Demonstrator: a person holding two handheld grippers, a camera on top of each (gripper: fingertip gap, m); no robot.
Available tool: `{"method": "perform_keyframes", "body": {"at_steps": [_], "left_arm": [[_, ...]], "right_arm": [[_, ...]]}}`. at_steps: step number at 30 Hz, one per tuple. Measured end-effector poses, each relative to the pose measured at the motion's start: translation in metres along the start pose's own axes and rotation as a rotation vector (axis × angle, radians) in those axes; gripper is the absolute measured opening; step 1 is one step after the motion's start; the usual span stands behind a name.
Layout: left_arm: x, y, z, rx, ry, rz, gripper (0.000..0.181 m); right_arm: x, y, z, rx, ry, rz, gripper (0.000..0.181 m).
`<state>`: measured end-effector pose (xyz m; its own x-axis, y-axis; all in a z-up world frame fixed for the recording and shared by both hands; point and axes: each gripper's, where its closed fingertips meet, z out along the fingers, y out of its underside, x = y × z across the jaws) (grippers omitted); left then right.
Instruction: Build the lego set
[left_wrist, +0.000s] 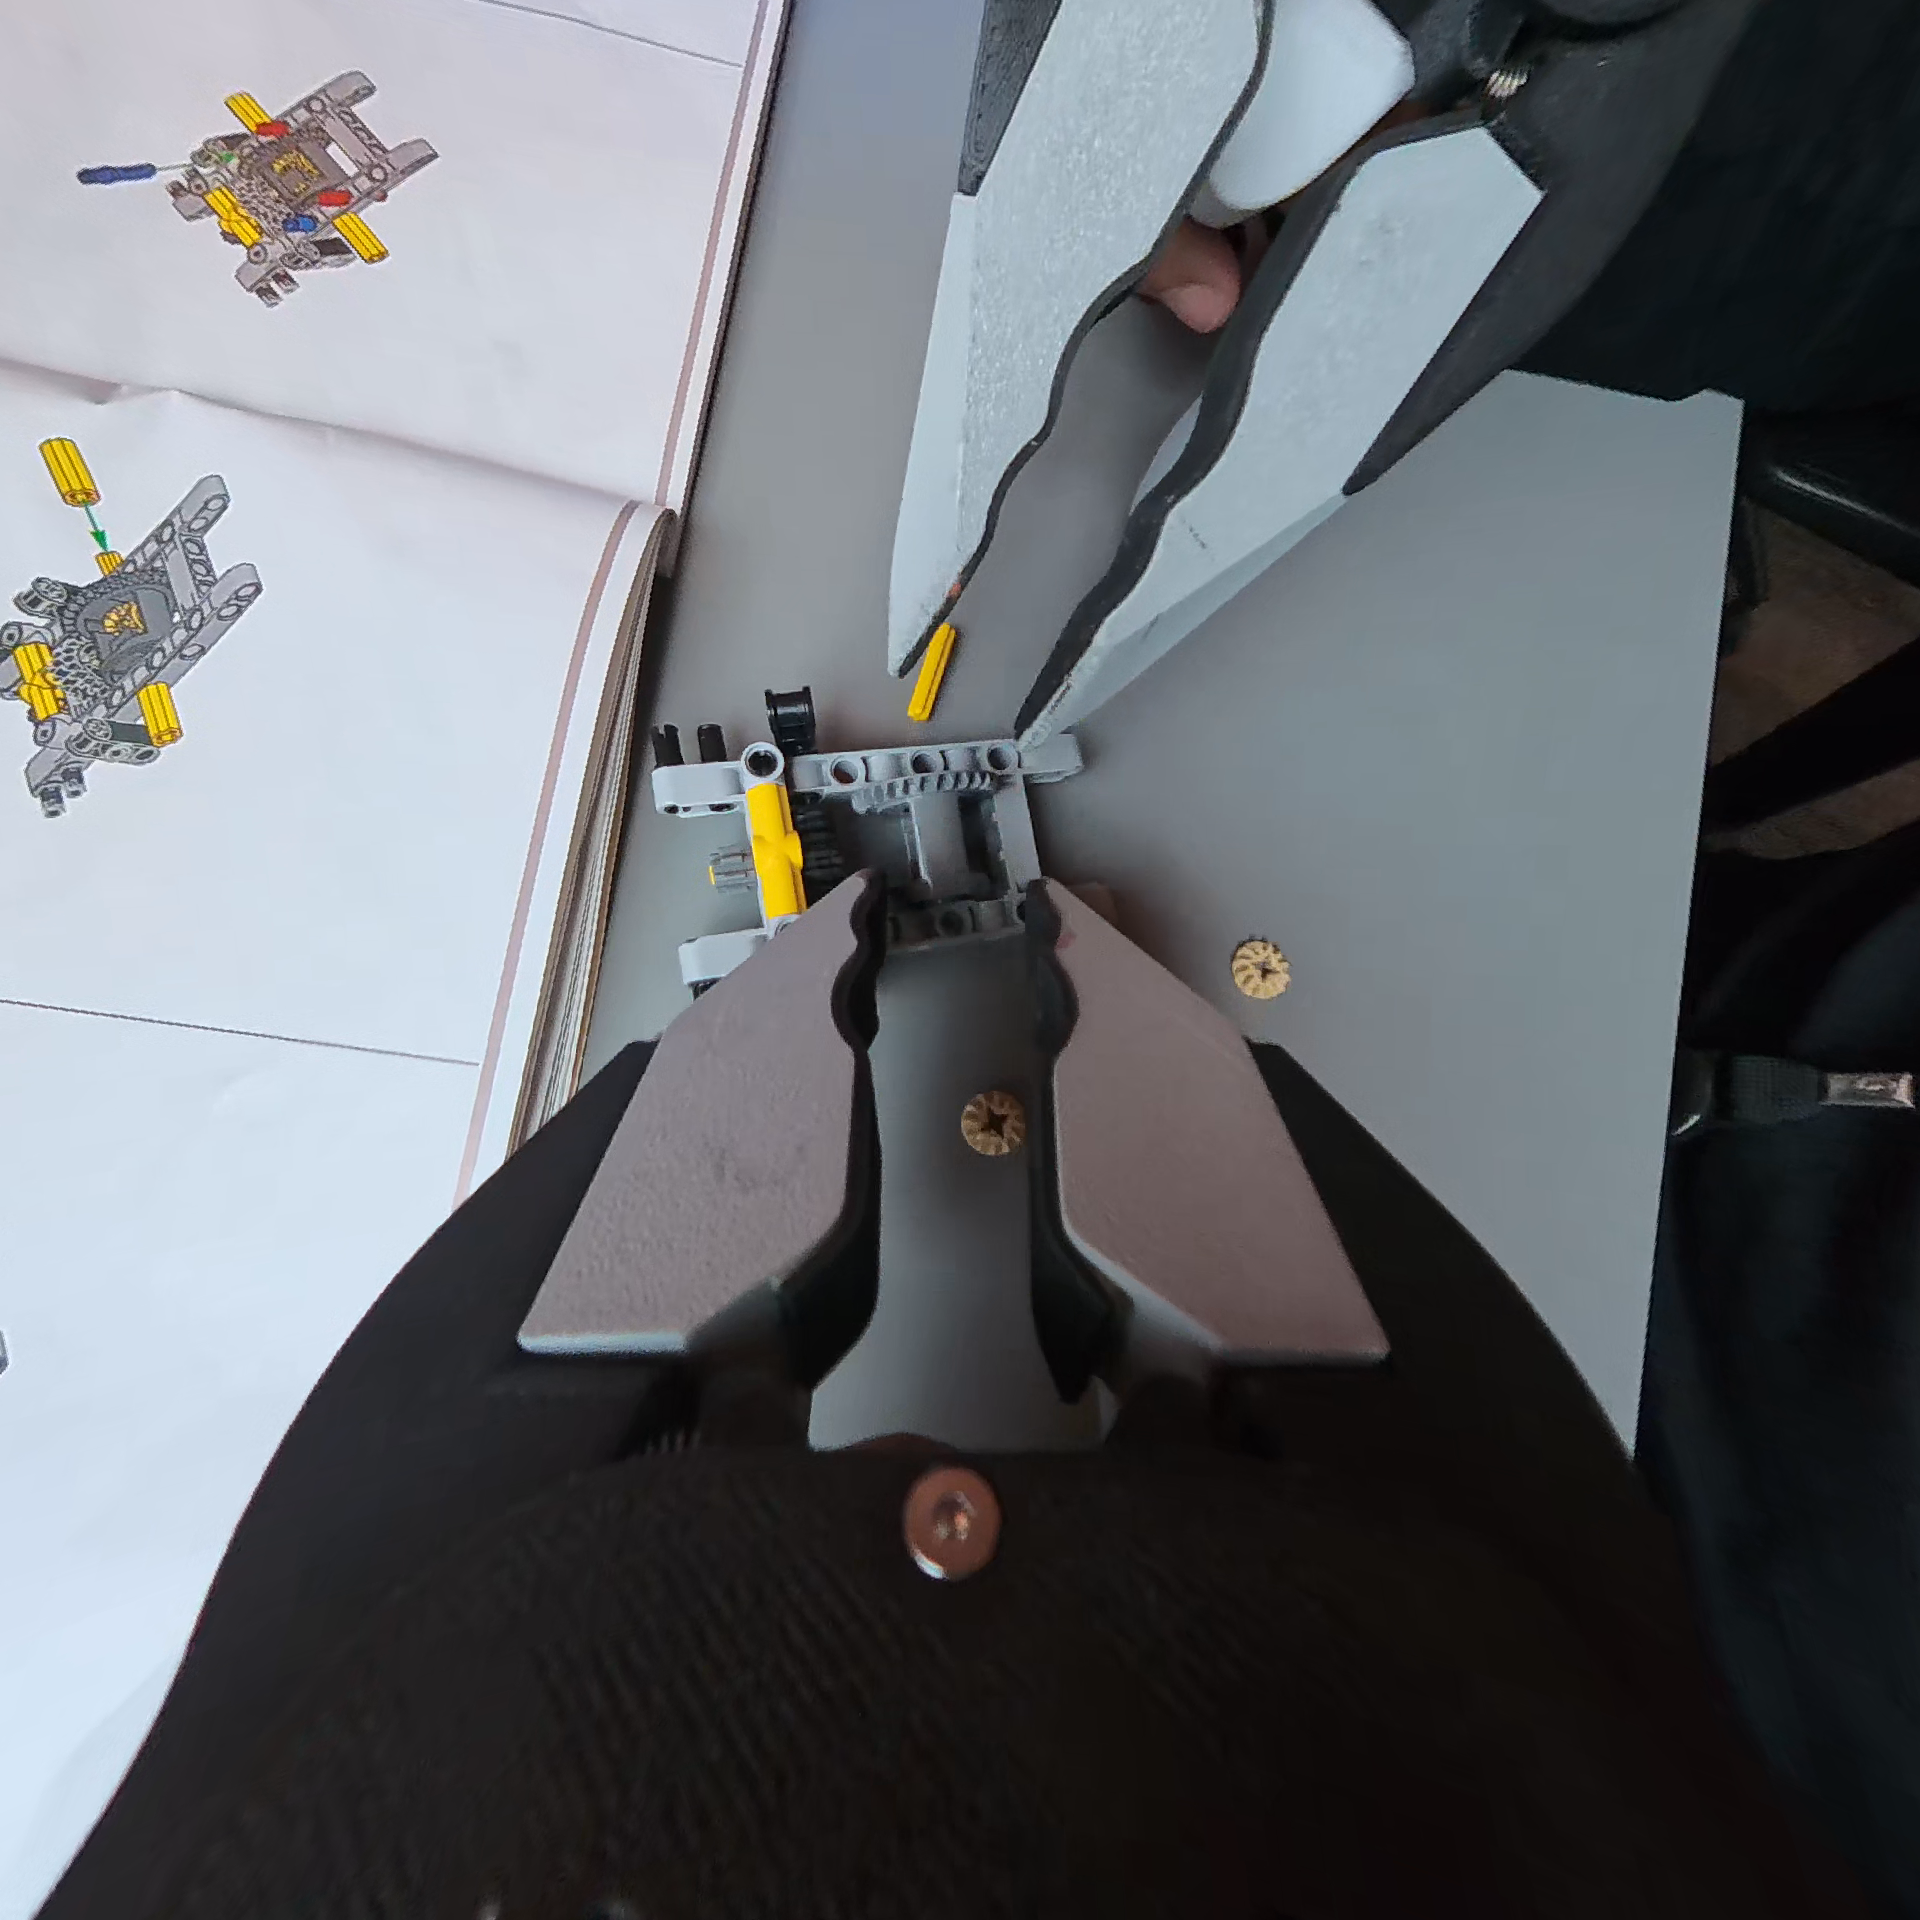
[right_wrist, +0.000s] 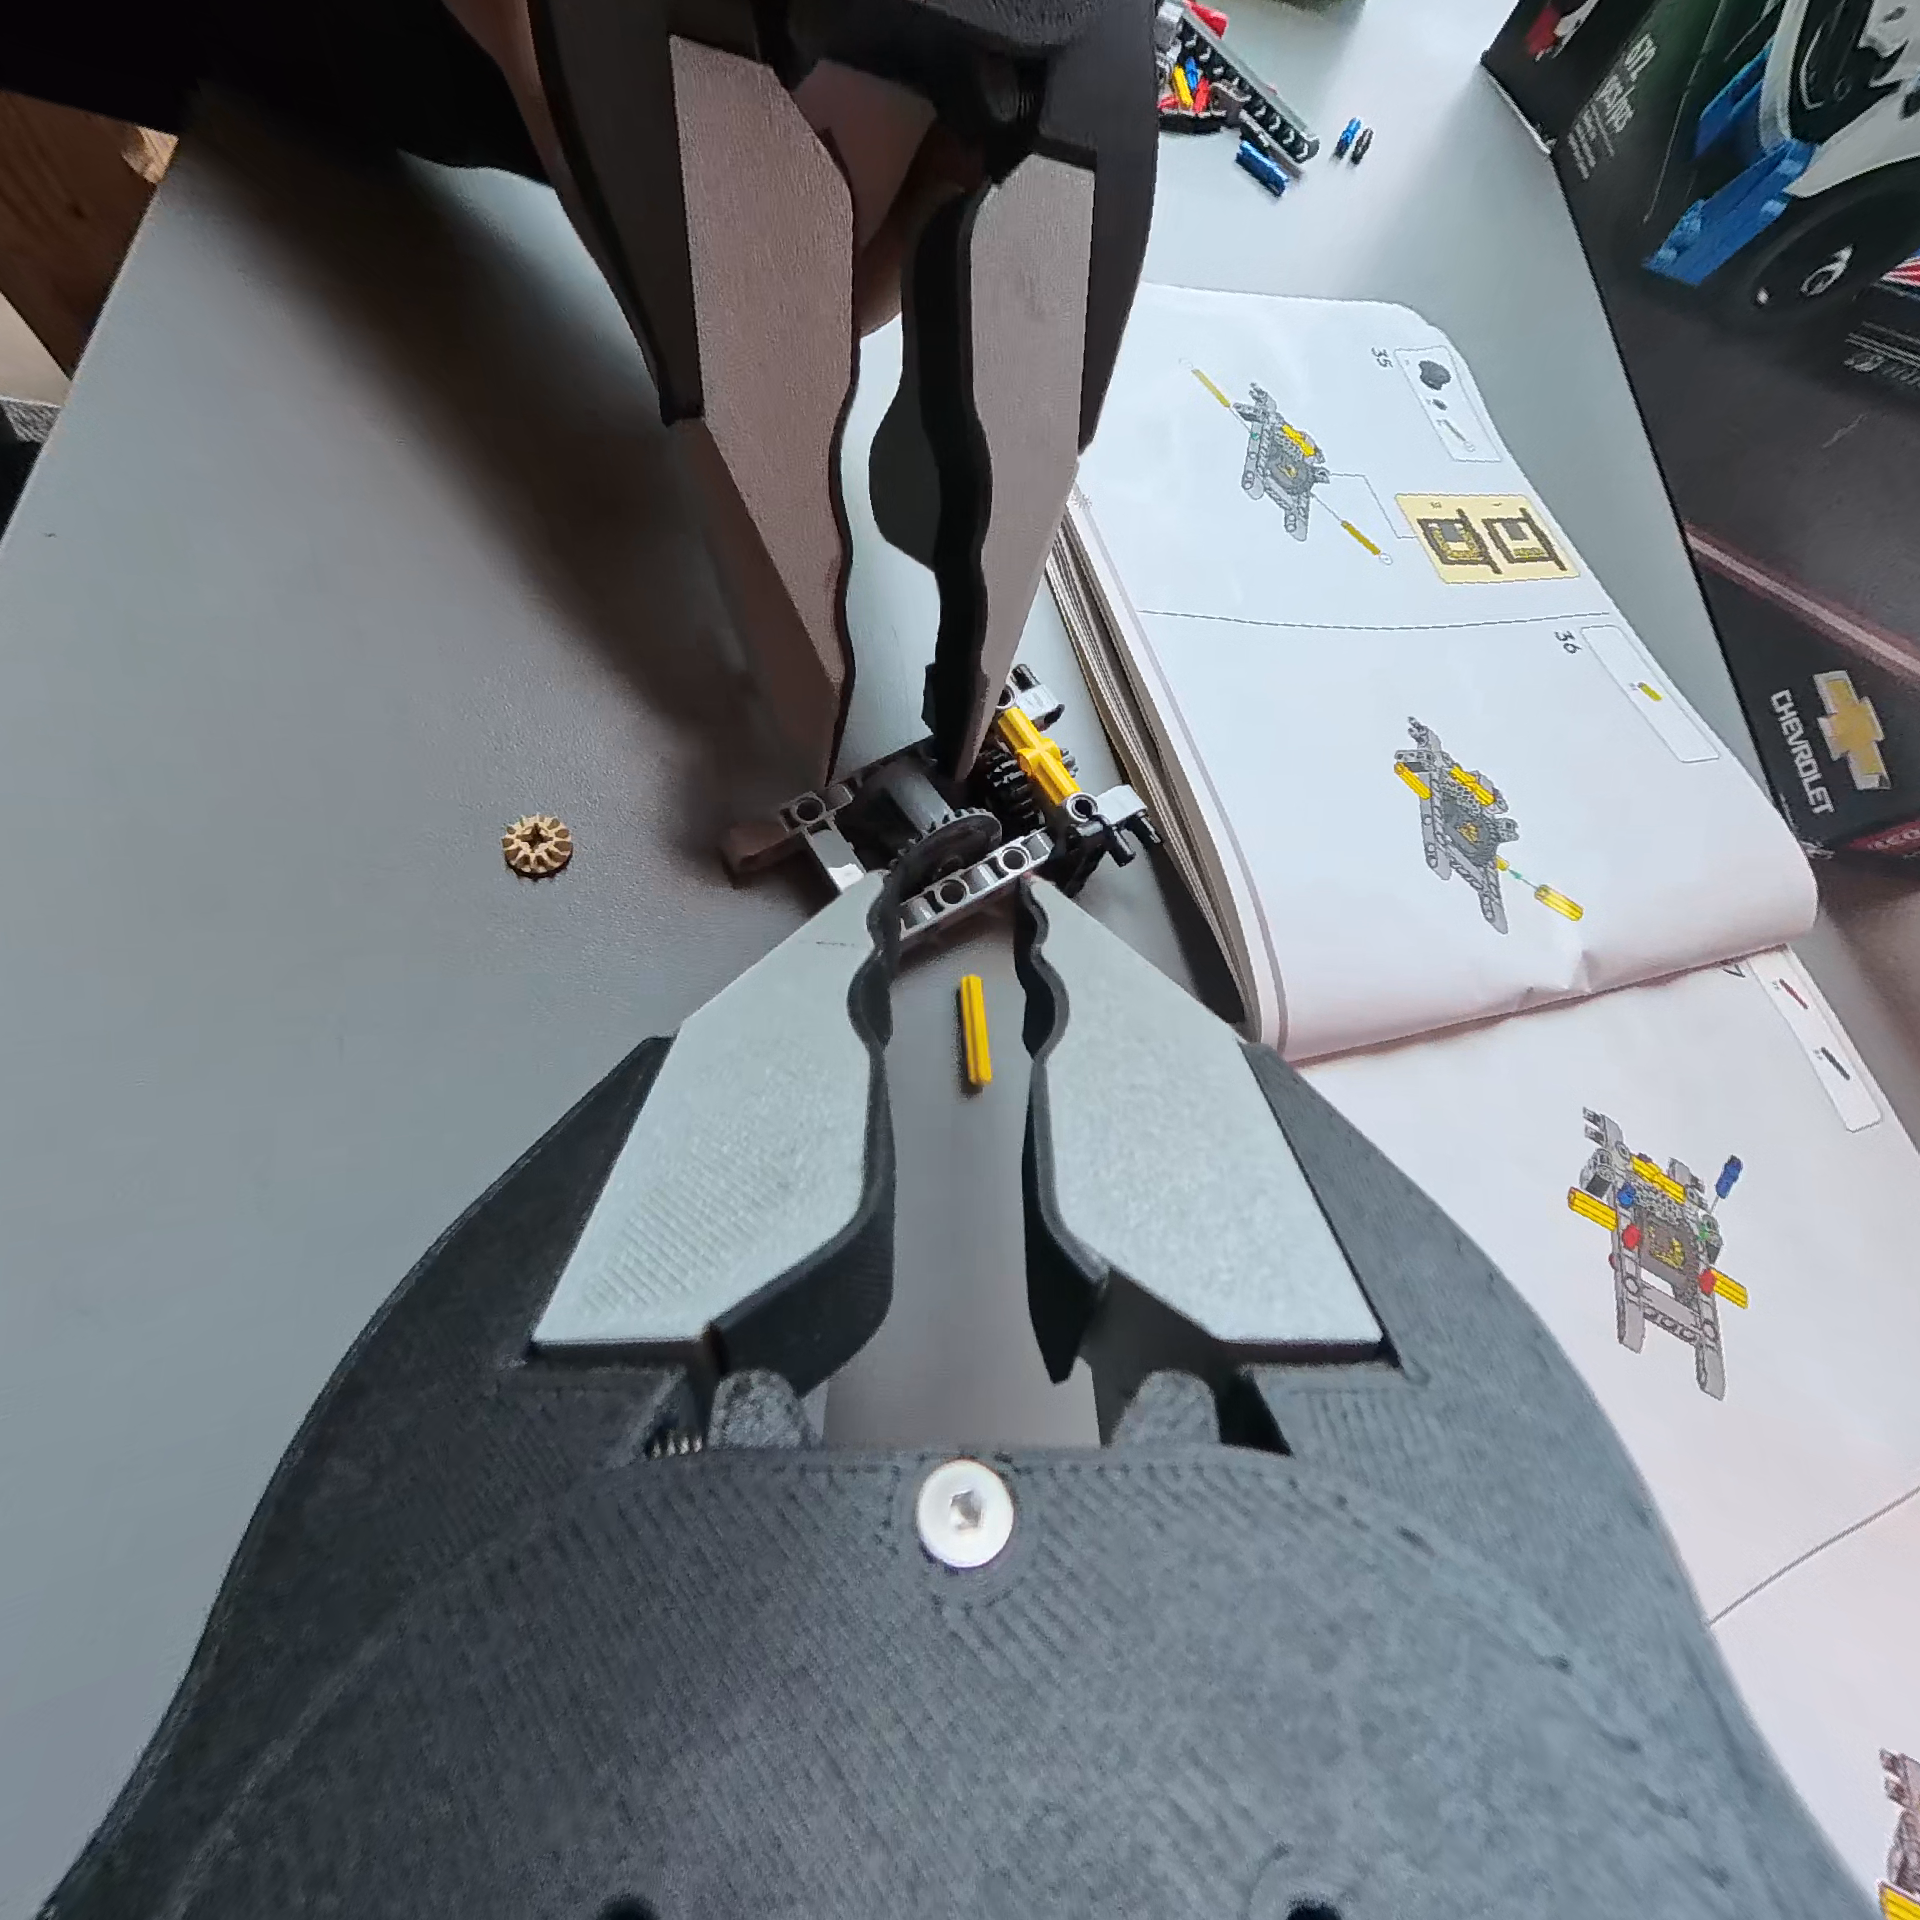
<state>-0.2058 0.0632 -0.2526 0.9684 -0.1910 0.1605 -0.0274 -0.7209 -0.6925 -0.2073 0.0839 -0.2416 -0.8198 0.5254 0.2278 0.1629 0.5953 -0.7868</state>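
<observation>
Left hand-held gripper (left_wrist: 954, 896) around grey assembly (left_wrist: 914, 821) (yellow axle (left_wrist: 930, 672) nearby)

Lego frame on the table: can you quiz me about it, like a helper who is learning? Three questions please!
1. True or false: the yellow axle is already pushed into the grey lego frame.
2. In the left wrist view, how many tan gears lie loose on the table?
3. What lies open beside the frame? A) an instruction booklet B) a plate C) scissors

Key:
1. False. It lies loose on the table, between the open jaws of the right gripper.
2. Two.
3. A.
</observation>
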Motion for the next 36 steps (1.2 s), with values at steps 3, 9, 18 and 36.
{"method": "perform_keyframes", "body": {"at_steps": [3, 9, 18, 36], "left_arm": [[0.000, 0.000, -0.001, 0.003, 0.003, 0.000, 0.024], [0.000, -0.003, -0.010, 0.026, 0.003, 0.017, 0.023], [-0.008, 0.006, -0.019, 0.029, -0.015, 0.083, 0.018], [0.000, -0.005, -0.027, 0.197, 0.124, 0.095, 0.016]], "right_arm": [[0.002, 0.003, -0.001, -0.017, 0.008, -0.010, 0.018], [0.008, -0.001, -0.008, 0.030, 0.006, 0.030, 0.016], [0.003, -0.002, -0.004, 0.022, -0.003, 0.010, 0.016], [-0.002, -0.011, 0.000, 0.065, -0.032, 0.039, 0.017]]}}
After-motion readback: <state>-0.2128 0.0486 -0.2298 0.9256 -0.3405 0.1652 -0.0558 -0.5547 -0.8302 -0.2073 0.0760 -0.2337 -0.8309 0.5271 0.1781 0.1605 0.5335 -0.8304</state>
